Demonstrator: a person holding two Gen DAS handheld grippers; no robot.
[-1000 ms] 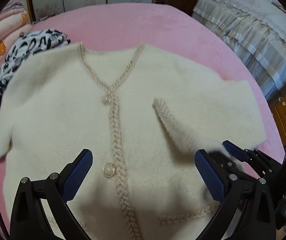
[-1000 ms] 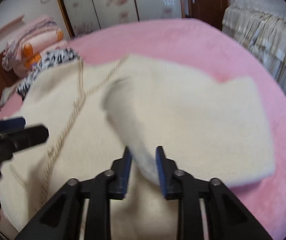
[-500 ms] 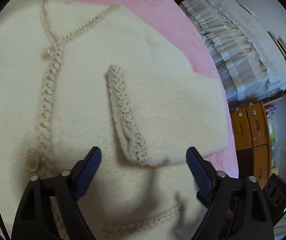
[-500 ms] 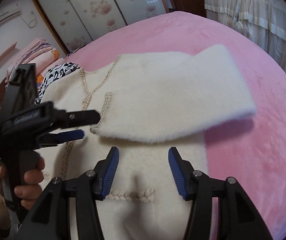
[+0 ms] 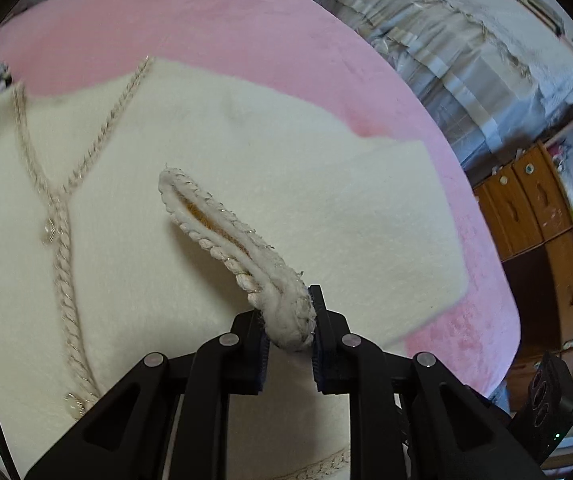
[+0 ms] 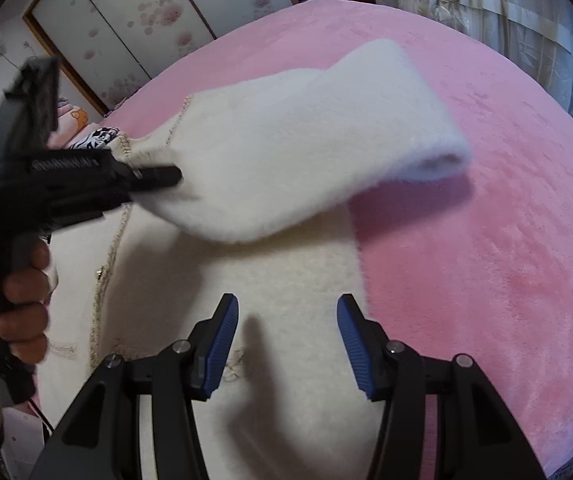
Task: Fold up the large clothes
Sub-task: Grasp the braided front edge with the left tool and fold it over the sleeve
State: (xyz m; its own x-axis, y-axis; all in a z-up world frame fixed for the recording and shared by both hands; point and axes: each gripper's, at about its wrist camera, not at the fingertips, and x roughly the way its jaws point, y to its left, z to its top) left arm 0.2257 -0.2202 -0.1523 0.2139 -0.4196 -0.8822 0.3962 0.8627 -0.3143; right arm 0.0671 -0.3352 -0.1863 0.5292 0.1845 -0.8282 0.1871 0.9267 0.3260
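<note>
Left wrist: left gripper [image 5: 288,320] closing on sleeve cuff [image 5: 286,312], right gripper [image 6: 286,332] agape, hem cropped.

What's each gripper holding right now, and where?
Left gripper, jaws closing: braided cuff of the cream fuzzy cardigan's sleeve. Right gripper: open, nothing.

Bright, even daylight — strong fisheye bend at the dark rims.
Soft shadows lower centre; motion blur smears the left edge.
</note>
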